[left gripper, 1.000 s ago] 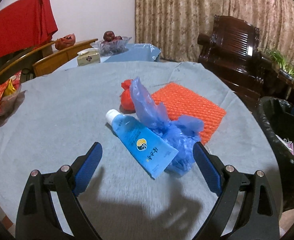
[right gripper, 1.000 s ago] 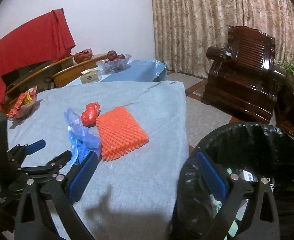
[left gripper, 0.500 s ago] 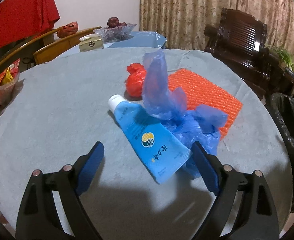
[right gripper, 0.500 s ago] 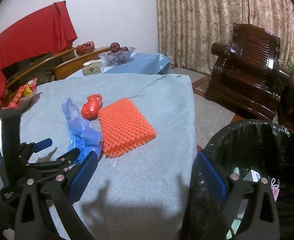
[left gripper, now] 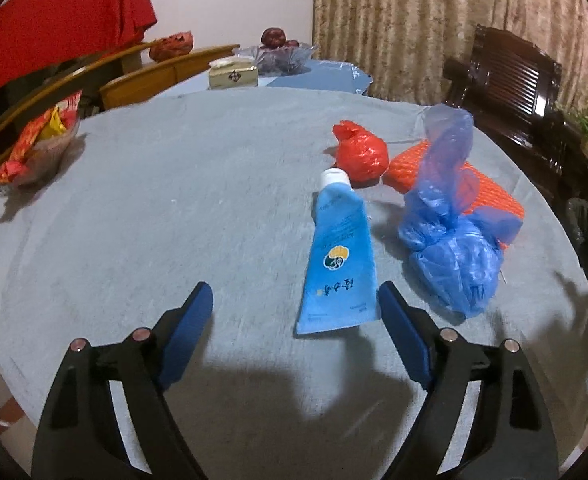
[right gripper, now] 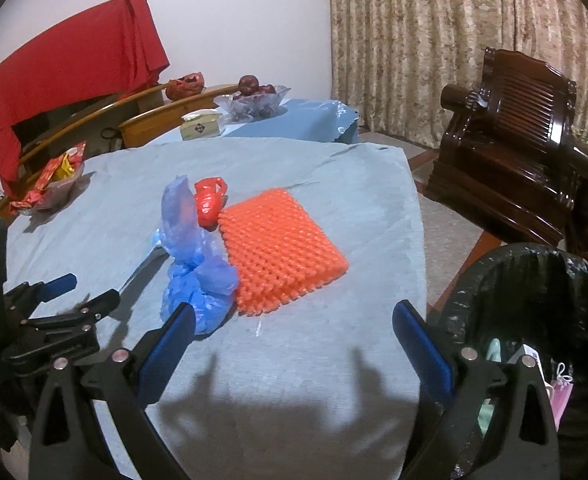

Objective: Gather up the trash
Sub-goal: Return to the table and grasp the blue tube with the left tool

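A blue tube (left gripper: 340,256) with a white cap lies on the grey tablecloth (left gripper: 173,208). Its flat end sits just inside the right finger of my left gripper (left gripper: 294,300), whose jaws are closing without touching it. Right of the tube is a knotted blue plastic bag (left gripper: 450,240), with a red bag (left gripper: 360,156) and an orange foam mesh (left gripper: 494,200) behind. My right gripper (right gripper: 294,316) stands open over bare cloth, just short of the orange mesh (right gripper: 277,248) and blue bag (right gripper: 197,276). The left gripper (right gripper: 89,290) shows at its left.
A bin with a black liner (right gripper: 534,280) stands off the table's right edge, some trash inside. A snack bowl (left gripper: 33,148) sits at the far left. A tissue box (left gripper: 233,74) and fruit bowl (left gripper: 277,52) are behind. A dark armchair (right gripper: 514,140) stands at the right.
My left gripper has shifted left and nearer the table, so the tube now lies by its right finger, and its jaws have narrowed slightly. My right gripper moved in over the table toward the orange mesh.
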Motion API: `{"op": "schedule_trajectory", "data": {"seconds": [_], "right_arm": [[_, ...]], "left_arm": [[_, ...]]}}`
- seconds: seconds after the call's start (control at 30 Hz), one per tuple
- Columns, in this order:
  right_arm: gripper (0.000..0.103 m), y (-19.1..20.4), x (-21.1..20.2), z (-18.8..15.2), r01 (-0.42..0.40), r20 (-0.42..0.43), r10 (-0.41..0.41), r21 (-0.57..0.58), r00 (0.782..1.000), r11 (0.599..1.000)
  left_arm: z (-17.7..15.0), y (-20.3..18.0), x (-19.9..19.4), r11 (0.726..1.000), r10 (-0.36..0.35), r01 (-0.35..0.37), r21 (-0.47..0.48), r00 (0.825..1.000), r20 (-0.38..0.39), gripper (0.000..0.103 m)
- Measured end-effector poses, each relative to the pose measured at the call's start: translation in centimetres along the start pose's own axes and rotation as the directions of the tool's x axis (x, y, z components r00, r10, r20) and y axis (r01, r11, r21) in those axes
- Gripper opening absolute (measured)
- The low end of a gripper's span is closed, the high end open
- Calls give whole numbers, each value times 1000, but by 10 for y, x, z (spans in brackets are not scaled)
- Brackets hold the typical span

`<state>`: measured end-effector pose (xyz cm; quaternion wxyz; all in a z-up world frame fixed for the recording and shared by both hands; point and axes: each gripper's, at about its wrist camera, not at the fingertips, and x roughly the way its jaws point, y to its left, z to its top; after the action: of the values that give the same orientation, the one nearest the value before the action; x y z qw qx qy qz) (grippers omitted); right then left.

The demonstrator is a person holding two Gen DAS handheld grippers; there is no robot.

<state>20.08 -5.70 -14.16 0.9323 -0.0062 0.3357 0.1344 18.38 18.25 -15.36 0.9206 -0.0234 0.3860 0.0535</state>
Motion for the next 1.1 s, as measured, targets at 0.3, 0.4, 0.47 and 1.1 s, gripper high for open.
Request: {"op": "schedule_trajectory", "data": {"seconds": [0.3,0.4,0.47,1.1], "right_arm": [[97,1,0,1,12,-3,-12,-7,1000,1000],[97,2,1,1,11,-3,-11,-7,1000,1000],[97,2,1,1,9,-3,-10,-11,1000,1000],[96,12,48,17,2,-37,-2,-11,999,1000]], "left_arm": [[11,-7,26,1000,-19,18,-8,999,-42,80],[15,-8,33,1000,-18,18,-14,998,-55,80],[17,-7,39,1000,-18,17,-20,997,-70,80],[51,-21,70,1000,-22,23,10,995,-103,78]]}}
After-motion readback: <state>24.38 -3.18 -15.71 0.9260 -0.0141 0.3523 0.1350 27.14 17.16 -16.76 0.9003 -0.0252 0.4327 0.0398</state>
